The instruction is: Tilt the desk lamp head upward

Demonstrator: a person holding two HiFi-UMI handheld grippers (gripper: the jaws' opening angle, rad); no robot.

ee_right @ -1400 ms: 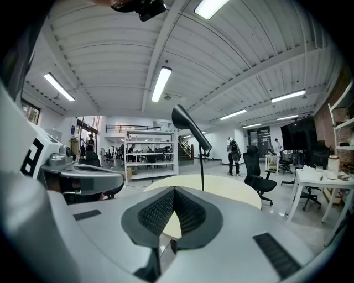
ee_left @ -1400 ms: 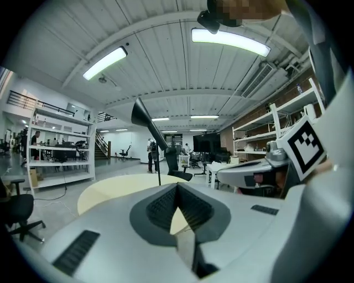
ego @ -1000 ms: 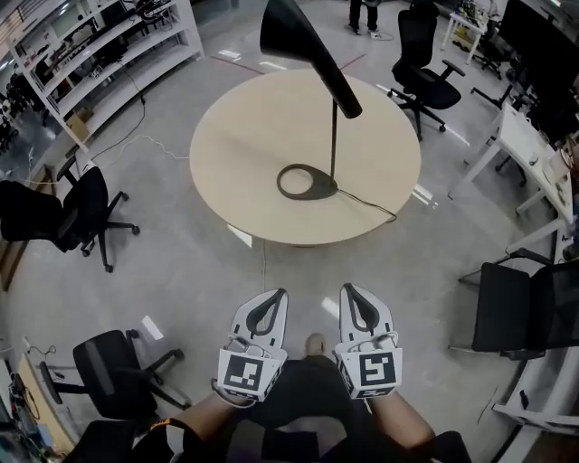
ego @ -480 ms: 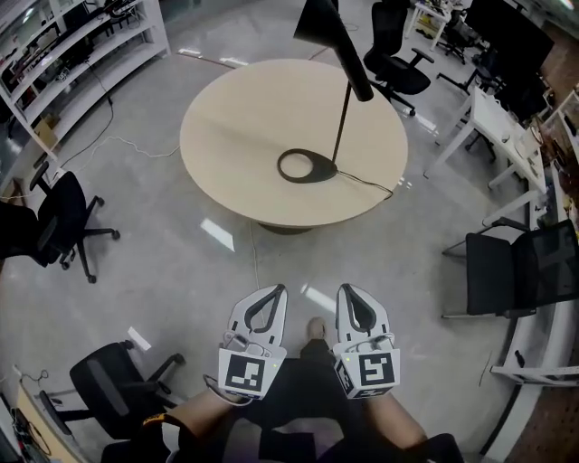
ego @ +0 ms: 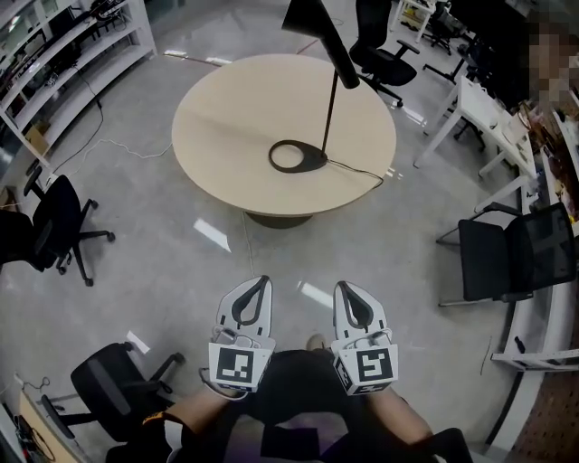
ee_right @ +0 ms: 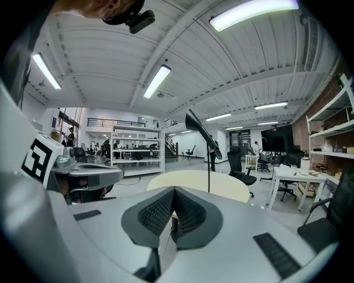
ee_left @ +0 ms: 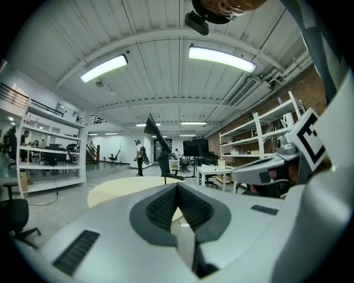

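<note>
Round beige table [ego: 226, 118], just the black desk lamp [ego: 317, 159] on it, base right of center, cord [ego: 362, 169] running to the right edge.

The black desk lamp [ego: 340, 65] stands upright on the round beige desk [ego: 226, 118], in the upper middle of the frame. Its flat ring base [ego: 314, 160] lies near the desk's centre. A thin stem [ego: 329, 116] carries the slanted cone head [ego: 312, 23], cut by the top edge.

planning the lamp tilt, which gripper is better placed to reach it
Probably right: the lamp stem stands nearer the right gripper than the left gripper; both are shut, empty, far from the table.
</note>
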